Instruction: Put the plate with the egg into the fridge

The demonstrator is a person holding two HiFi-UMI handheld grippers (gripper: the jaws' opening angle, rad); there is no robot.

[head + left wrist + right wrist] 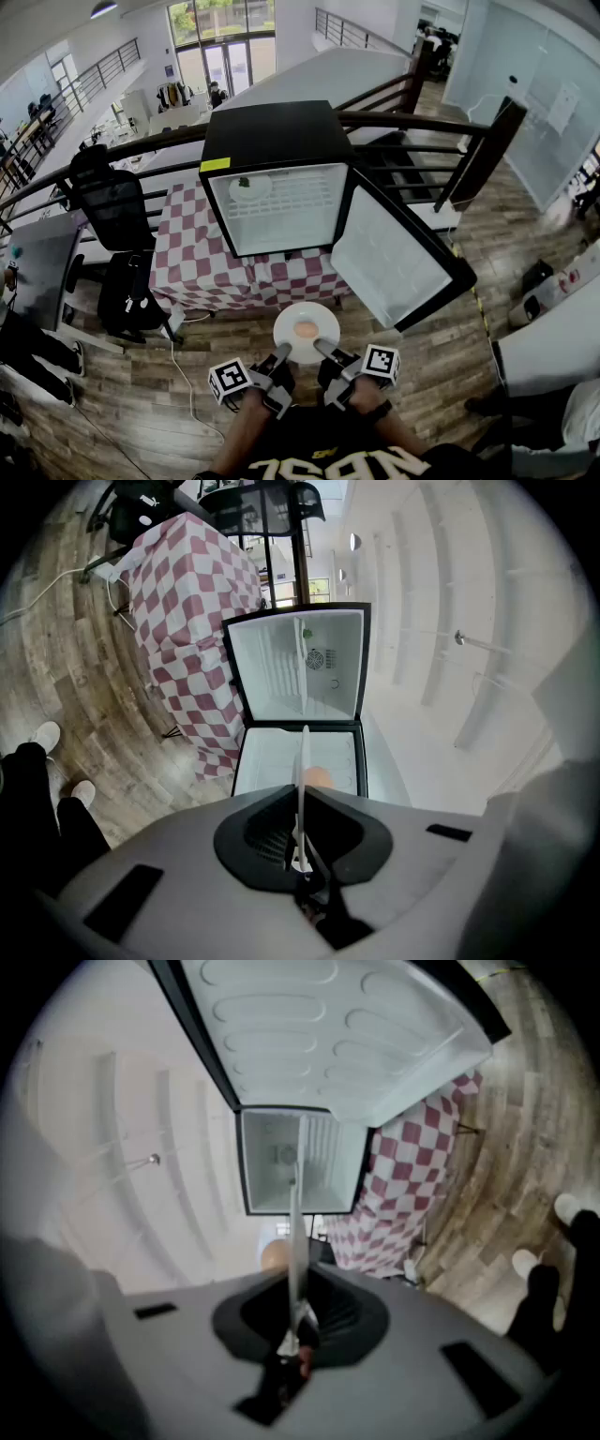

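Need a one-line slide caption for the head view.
The left gripper and right gripper hold the plate with the egg before the open fridge.

We see a round white plate (291, 323) held level in the air, in front of and below the fridge (272, 141). Its near rim is pinched by the left hand-held gripper (281, 354) and the right hand-held gripper (323, 349). A pale orange-brown egg (307, 329) lies at its middle. The small black fridge is white inside, and its door (394, 258) is swung wide open.

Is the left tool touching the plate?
Touching. The left gripper view shows the plate edge pinched inside the left tool.
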